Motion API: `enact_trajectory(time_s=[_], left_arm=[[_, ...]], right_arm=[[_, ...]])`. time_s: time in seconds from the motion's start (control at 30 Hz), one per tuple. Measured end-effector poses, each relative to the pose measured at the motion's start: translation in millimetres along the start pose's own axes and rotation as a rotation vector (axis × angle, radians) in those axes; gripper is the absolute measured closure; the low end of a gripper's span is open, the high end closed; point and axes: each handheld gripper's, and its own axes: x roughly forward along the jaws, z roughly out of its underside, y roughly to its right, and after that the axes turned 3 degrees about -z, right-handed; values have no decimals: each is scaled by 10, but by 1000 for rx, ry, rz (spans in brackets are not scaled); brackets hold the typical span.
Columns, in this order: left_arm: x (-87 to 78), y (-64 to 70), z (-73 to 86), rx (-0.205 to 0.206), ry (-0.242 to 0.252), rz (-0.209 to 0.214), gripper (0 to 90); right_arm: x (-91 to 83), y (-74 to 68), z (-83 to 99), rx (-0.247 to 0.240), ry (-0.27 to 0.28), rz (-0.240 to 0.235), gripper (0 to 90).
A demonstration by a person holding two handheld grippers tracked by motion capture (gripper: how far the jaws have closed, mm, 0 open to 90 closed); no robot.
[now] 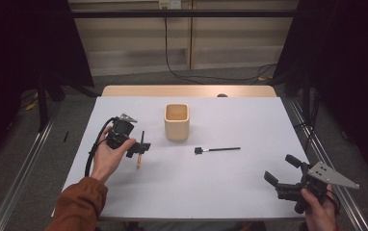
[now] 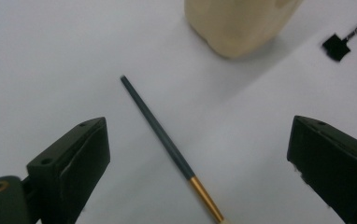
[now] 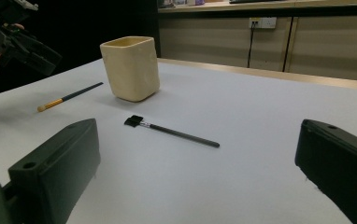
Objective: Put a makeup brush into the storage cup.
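left hand-held gripper [image 2: 197,158] | wide open | above gold-tipped brush [image 2: 167,144], not touching

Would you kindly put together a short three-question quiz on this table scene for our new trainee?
1. True or false: the left gripper is shut on the gold-banded brush.
2. Which item lies nearest the cup? A) black brush B) spoon C) marker
3. Fill in: the right gripper is ____, with nothing between its jaws.

Key
1. False: its jaws stand wide apart above the brush, which lies on the table.
2. A: the black brush lies just to the right of the cup in the high view.
3. open
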Motion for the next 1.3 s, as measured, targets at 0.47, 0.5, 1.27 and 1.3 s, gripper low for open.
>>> enact_trajectory(time_s=[0.47,0.5,1.27,1.3], left_arm=[[219,-36,-58,-24,-245,-10,108],[243,-4,-88,-20,-273,-34,114],[453,44,-121,-42,-465,-73,356],[460,50,-117,-44,-470,-73,361]], right_arm=[[5,-6,1,1,-1,2,0],[7,-6,2,1,-2,3,0],[-5,-10,6,-1,-2,5,0],[-9,-7,8,-6,-5,4,0]])
